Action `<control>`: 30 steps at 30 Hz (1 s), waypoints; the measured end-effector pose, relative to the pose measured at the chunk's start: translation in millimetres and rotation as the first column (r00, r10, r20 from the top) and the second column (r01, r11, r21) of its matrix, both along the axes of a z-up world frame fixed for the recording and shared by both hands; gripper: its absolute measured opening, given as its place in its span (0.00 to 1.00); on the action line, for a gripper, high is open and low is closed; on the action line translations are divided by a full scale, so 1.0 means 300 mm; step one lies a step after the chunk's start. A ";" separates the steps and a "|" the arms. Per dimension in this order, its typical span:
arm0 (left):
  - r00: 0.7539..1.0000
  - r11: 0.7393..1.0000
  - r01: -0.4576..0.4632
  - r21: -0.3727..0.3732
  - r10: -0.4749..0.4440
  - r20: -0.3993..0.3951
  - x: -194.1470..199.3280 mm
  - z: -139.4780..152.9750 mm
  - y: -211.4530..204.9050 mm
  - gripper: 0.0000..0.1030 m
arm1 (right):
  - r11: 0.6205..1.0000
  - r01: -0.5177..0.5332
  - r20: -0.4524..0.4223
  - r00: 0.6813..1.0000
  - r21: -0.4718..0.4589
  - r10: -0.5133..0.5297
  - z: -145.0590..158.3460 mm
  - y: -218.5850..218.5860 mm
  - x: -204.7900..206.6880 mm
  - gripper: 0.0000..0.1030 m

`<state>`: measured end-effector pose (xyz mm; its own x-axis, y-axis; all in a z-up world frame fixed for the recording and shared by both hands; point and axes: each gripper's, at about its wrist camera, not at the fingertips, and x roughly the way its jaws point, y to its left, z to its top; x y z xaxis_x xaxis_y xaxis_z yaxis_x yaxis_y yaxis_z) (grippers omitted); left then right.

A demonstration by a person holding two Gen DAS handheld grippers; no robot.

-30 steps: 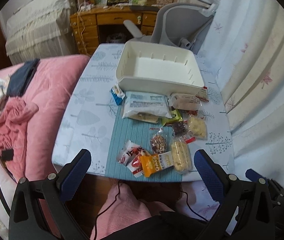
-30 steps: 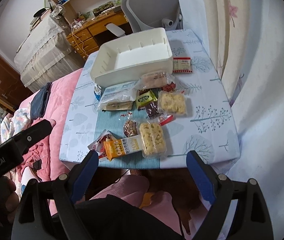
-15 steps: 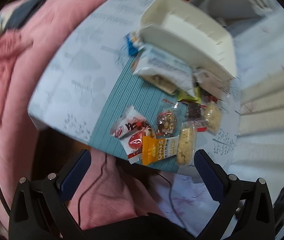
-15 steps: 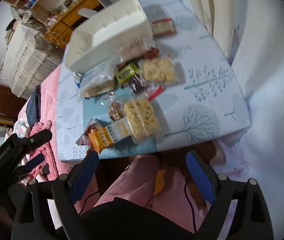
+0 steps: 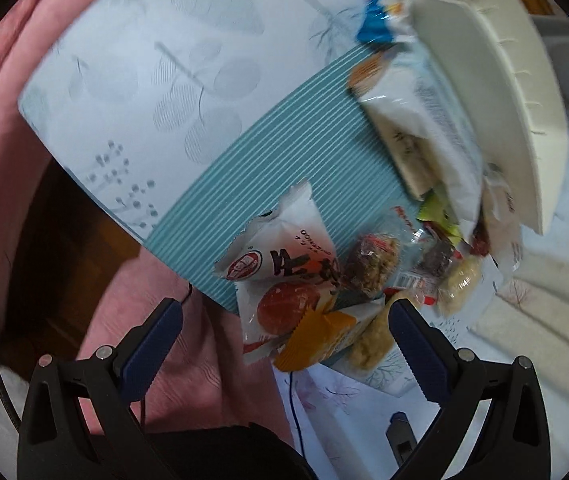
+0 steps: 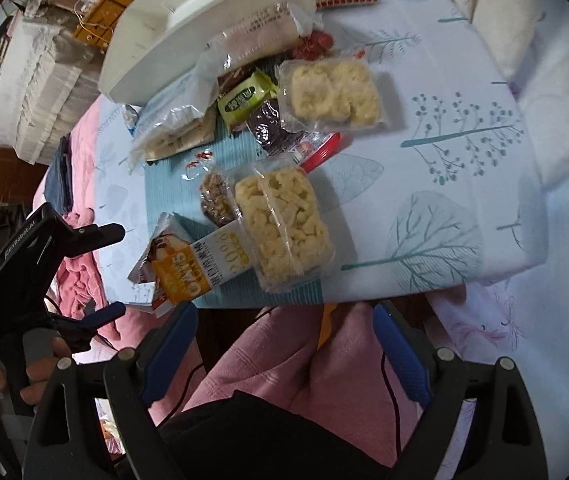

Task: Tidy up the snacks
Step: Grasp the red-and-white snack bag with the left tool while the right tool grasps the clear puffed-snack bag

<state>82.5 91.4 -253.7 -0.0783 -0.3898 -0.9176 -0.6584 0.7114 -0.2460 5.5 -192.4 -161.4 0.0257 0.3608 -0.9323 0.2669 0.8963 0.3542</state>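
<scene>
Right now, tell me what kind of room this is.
Probably a bedroom used as a study: a small table of snacks beside pink bedding, with a wooden desk and bookshelf behind the white bin.

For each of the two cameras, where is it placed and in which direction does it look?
Left wrist: on the left tool, tilted, facing the table's near edge and red-and-white packet; pink lap shows.
Right wrist: on the right tool, facing the white bin; the hand holding the left tool shows.
Shared: orange oat bar, bin.
</scene>
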 end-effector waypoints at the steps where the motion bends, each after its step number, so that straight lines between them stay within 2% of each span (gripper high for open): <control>1: 1.000 1.000 -0.010 -0.009 0.010 -0.016 0.001 -0.020 0.001 0.99 | 1.000 -0.004 -0.007 1.000 -0.002 0.004 -0.015 0.002 0.014 0.87; 7: 0.997 0.998 -0.043 -0.046 0.040 -0.059 0.013 -0.124 -0.003 0.98 | 0.999 -0.026 -0.043 0.999 -0.034 0.024 -0.111 0.014 0.071 0.87; 8: 0.997 0.997 -0.051 -0.051 0.047 -0.064 0.012 -0.134 -0.002 0.94 | 0.998 -0.034 -0.041 0.999 -0.050 0.032 -0.125 0.016 0.080 0.87; 11: 0.994 0.994 -0.082 -0.070 0.076 -0.084 0.006 -0.174 0.000 0.93 | 0.997 -0.042 -0.046 0.998 -0.068 0.039 -0.166 0.015 0.100 0.87; 12: 0.992 0.993 -0.094 -0.077 0.087 -0.090 0.002 -0.186 0.000 0.90 | 0.997 -0.043 -0.051 0.998 -0.071 0.040 -0.179 0.013 0.105 0.87; 14: 0.991 0.992 -0.095 -0.078 0.088 -0.097 -0.001 -0.206 -0.002 0.76 | 0.997 -0.043 -0.063 0.997 -0.067 0.039 -0.205 0.010 0.114 0.87; 16: 0.992 0.993 -0.090 -0.082 0.082 -0.098 -0.001 -0.216 -0.003 0.68 | 0.998 -0.045 -0.068 0.997 -0.054 0.041 -0.227 0.009 0.123 0.87; 19: 0.993 0.992 -0.088 -0.088 0.080 -0.091 -0.007 -0.216 0.003 0.62 | 0.999 -0.050 -0.074 0.996 -0.011 0.049 -0.257 0.017 0.135 0.74; 21: 0.992 0.992 -0.094 -0.089 0.085 -0.093 -0.001 -0.214 0.008 0.58 | 0.998 -0.057 -0.074 0.996 0.005 0.057 -0.266 0.018 0.143 0.61; 25: 0.991 0.993 -0.082 -0.087 0.073 -0.109 0.008 -0.192 -0.011 0.55 | 0.999 -0.049 -0.072 0.996 -0.012 0.048 -0.247 0.016 0.133 0.58; 30: 0.996 0.997 -0.065 -0.048 0.061 -0.071 0.022 -0.094 0.002 0.54 | 1.000 -0.022 -0.081 0.997 -0.016 0.021 -0.210 0.012 0.112 0.55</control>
